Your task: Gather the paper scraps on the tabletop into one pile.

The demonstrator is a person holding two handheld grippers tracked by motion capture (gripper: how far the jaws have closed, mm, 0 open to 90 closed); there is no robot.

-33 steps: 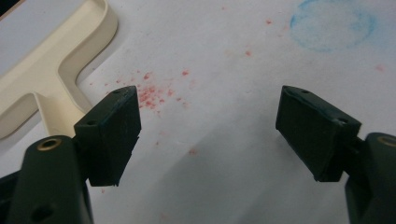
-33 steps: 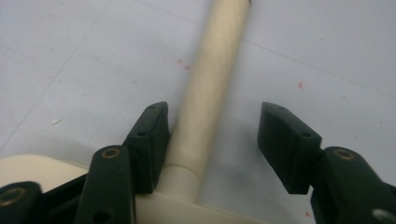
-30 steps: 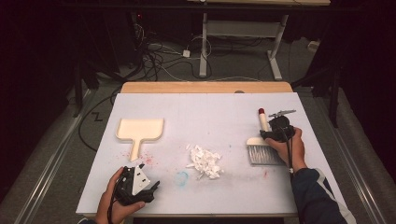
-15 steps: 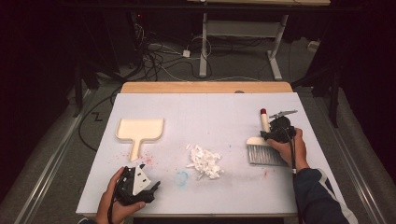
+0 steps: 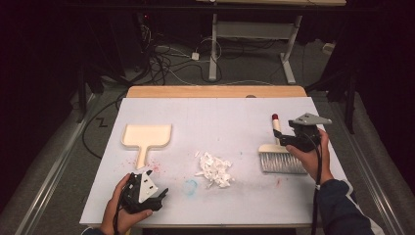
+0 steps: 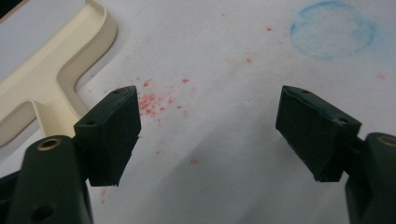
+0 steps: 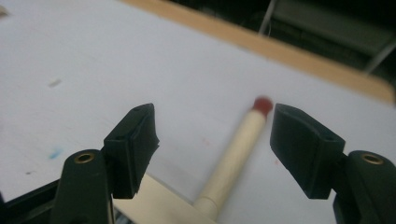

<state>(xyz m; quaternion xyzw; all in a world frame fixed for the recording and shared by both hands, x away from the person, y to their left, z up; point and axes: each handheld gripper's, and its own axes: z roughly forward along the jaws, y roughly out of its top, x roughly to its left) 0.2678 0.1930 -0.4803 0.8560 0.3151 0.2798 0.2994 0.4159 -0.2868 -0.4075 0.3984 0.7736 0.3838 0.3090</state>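
A hand brush (image 5: 280,161) with grey bristles lies at the table's right, and its cream handle (image 7: 233,158) ends in a red tip. My right gripper (image 5: 286,141) hovers just above that handle. Its jaws have just been opening and now stand open (image 7: 215,112), with the handle below and between them and touching neither pad. A cream dustpan (image 5: 146,136) lies at the left, its handle (image 6: 44,88) beside my left gripper (image 6: 210,98). That gripper (image 5: 157,195) rests open near the front edge with nothing between its jaws. A pile of white paper scraps (image 5: 214,169) sits mid-table.
A white sheet (image 5: 220,122) covers the wooden table (image 5: 215,91). It carries red specks (image 6: 152,100) and a blue chalk ring (image 6: 332,30). Cables and desk legs (image 5: 213,49) stand on the dark floor beyond the far edge.
My right gripper has let go of the brush handle, opened its jaws and lifted a little. The brush stays on the table. The left gripper has not moved.
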